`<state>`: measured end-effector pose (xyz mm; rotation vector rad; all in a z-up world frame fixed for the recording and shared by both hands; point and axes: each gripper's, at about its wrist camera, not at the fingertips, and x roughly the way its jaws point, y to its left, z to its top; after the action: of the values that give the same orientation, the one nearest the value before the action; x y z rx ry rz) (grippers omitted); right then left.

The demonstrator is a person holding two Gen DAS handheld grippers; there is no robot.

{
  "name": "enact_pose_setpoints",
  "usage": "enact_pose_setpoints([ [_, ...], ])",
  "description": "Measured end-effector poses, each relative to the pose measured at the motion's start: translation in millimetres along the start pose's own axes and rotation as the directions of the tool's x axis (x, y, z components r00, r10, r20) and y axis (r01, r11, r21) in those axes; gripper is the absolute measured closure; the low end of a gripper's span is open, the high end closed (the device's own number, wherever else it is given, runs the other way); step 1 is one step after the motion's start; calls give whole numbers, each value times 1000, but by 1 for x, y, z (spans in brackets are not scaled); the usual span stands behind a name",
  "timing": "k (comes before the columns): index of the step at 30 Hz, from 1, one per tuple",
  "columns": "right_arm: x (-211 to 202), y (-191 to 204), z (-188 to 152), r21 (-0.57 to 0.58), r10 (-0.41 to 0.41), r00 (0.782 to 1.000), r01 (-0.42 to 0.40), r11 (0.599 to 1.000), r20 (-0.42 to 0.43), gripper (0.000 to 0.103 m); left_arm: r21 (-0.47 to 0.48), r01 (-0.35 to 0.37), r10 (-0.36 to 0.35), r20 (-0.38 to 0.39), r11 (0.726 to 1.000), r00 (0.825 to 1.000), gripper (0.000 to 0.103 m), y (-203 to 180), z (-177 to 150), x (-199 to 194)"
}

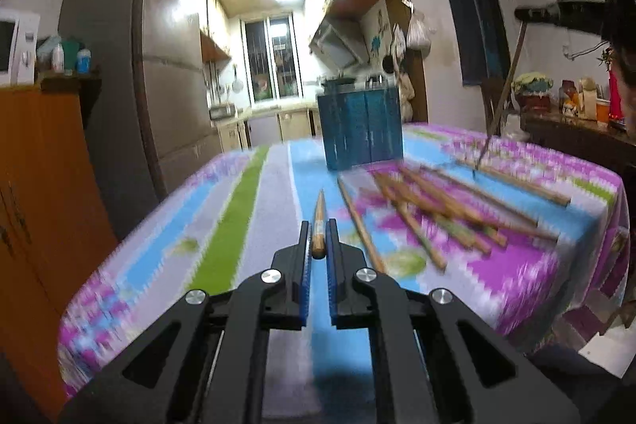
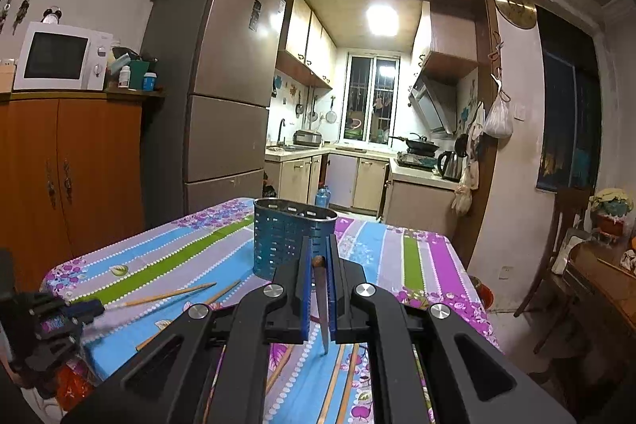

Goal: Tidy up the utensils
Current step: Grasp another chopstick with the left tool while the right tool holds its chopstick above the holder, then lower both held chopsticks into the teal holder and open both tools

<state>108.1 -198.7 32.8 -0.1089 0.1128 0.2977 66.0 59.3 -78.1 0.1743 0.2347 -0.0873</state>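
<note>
chopstick (image 1: 318,225) (level) in left hand-held gripper (image 1: 318,241)

On the table (image 1: 246,193), the left side, over the green stripe, lies bare, an open lane toward the far edge. The blue holder (image 1: 363,130) stands upright near the far middle and blocks the straight way ahead; its top is open in the right wrist view. To the right, loose chopsticks (image 1: 445,209) lie scattered and overlapping, leaving little flat room there. A chopstick (image 1: 503,94) hanging from the right gripper (image 1: 528,14) crosses the air above that pile. Bare cloth lies right of the holder (image 2: 292,237) in the right wrist view. The left gripper (image 2: 85,308) sits low at that view's left edge.
</note>
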Motion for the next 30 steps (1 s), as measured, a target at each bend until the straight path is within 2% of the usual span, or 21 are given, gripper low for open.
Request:
enact_pose_setpoints([
  [8, 5, -3, 12, -8, -1, 1000, 1, 1000, 26, 95, 35, -18, 13, 134, 999, 991, 98, 0, 61, 12],
  [12, 13, -9, 20, -9, -3, 1000, 3, 1000, 24, 95, 46, -14, 6, 168, 999, 986, 98, -4, 85, 27],
  [20, 31, -24, 42, 23, 20, 999, -21, 1000, 33, 95, 53, 4, -13, 178, 999, 984, 98, 0, 134, 51],
  [26, 43, -36, 72, 47, 35, 998, -38, 998, 60, 95, 19, 50, -52, 174, 999, 983, 98, 18, 190, 58],
  [30, 56, -47, 107, 56, 39, 996, -44, 997, 85, 95, 2, 95, -94, 188, 995, 978, 98, 23, 237, 64],
])
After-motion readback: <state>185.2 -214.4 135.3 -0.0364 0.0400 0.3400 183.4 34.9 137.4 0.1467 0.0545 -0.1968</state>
